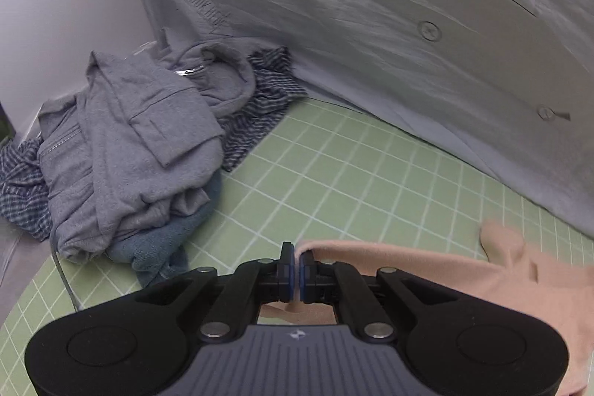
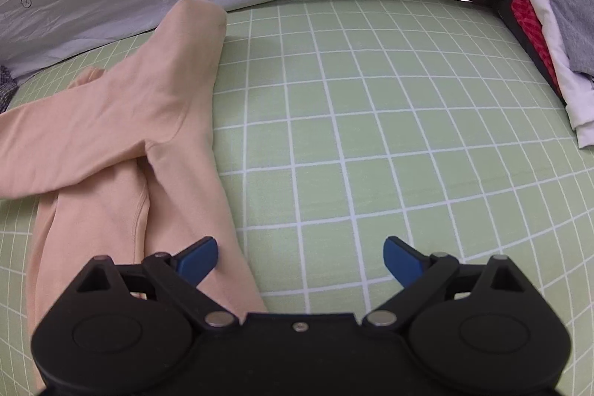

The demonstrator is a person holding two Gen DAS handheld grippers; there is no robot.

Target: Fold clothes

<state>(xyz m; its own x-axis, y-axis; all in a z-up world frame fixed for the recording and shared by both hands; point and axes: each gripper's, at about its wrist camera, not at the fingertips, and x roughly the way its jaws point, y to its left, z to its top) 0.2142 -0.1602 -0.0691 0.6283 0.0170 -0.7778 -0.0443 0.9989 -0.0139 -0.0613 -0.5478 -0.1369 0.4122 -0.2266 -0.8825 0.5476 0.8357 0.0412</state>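
A peach garment (image 2: 122, 121) lies partly folded on the left of the green checked sheet (image 2: 371, 136). In the left wrist view my left gripper (image 1: 297, 266) is shut on an edge of the peach garment (image 1: 445, 270), which trails off to the right and lifts slightly off the sheet (image 1: 334, 173). My right gripper (image 2: 300, 258) stands open just above the sheet, its left fingertip (image 2: 200, 257) over the lower edge of the peach garment, with nothing between the pads.
A heap of unfolded clothes (image 1: 130, 151), grey on top with striped and blue pieces under it, sits at the left. A pale printed cloth (image 1: 371, 25) hangs along the back. A stack of folded clothes (image 2: 549, 25) lies at the far right.
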